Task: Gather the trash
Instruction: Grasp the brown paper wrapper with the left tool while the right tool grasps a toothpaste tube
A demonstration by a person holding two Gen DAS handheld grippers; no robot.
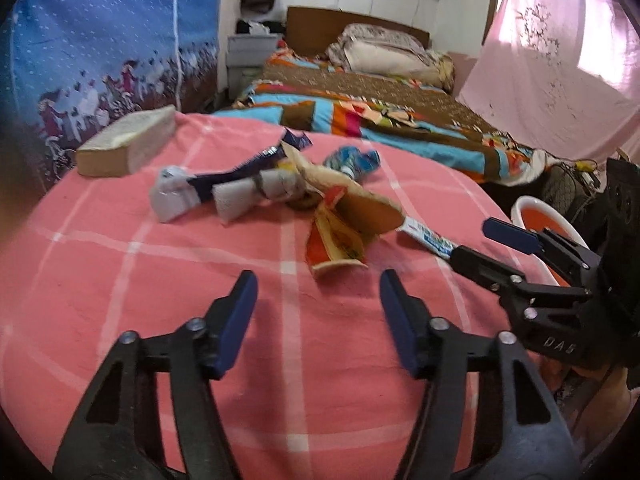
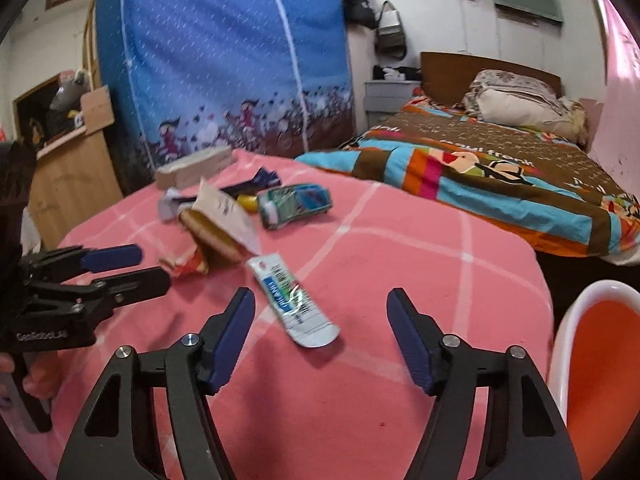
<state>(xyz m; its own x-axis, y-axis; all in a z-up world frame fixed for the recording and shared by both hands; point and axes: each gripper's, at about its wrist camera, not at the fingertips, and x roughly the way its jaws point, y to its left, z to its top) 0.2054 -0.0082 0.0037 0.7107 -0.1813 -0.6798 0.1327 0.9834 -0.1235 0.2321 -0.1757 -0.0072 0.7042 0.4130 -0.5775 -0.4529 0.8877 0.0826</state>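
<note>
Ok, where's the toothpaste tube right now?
In the right wrist view, the toothpaste tube lies flat on the pink cloth, just ahead of the right gripper.

My left gripper (image 1: 318,294) is matte black plastic, two wedge-shaped fingers with triangular cut-outs, silver rivets at the joints and ribbed dark-blue pads (image 1: 236,320) at the bottom of the frame. My right gripper (image 2: 320,312) is the same build, and pale lettering marks each black body where the other camera catches it.
</note>
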